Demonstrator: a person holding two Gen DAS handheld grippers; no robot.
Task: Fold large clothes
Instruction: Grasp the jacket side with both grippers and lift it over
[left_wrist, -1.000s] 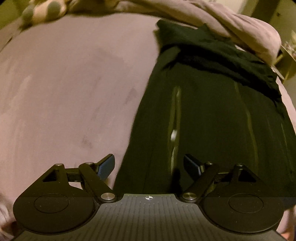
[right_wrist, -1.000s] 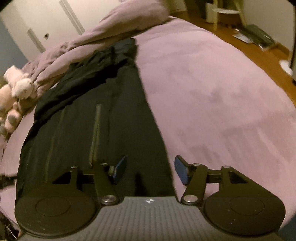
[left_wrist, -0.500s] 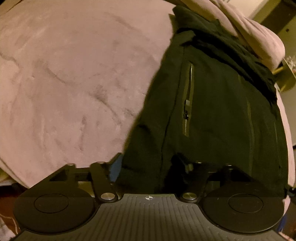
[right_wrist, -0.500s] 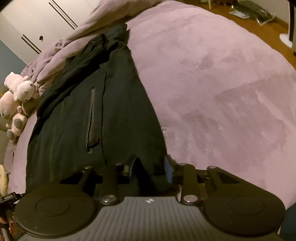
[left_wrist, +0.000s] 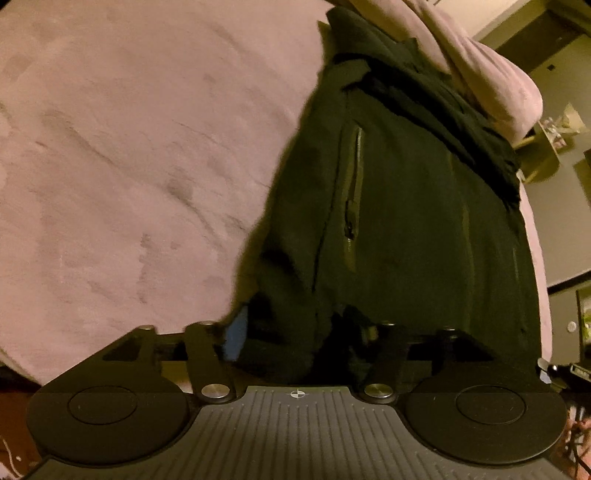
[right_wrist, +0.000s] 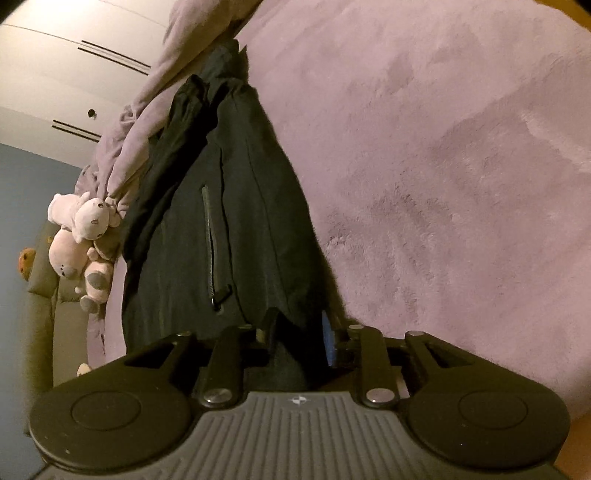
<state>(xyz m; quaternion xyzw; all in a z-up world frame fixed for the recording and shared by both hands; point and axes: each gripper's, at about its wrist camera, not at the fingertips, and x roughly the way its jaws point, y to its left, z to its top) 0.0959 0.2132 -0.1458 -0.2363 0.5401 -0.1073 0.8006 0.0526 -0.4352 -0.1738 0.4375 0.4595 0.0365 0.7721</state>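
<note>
- While the black jacket (left_wrist: 406, 229) lies long and narrow on the bed (left_wrist: 129, 147), already doubled along its length with a zipped pocket facing up, the crosswise folds look not yet made.
- Its long axis runs from the bed's near edge, where the hem is, away toward the rumpled blanket (right_wrist: 147, 122) and the plush toys (right_wrist: 81, 236) at the far end, where its collar end bunches.
- At the hem's right corner, the right gripper (right_wrist: 299, 332) is clenched on the cloth.
- At the left corner, the left gripper (left_wrist: 295, 332) has cloth between its jaws, which are opening slightly; its grasp seems unsettled.
- Judged next: carrying the hem toward the collar.
</note>
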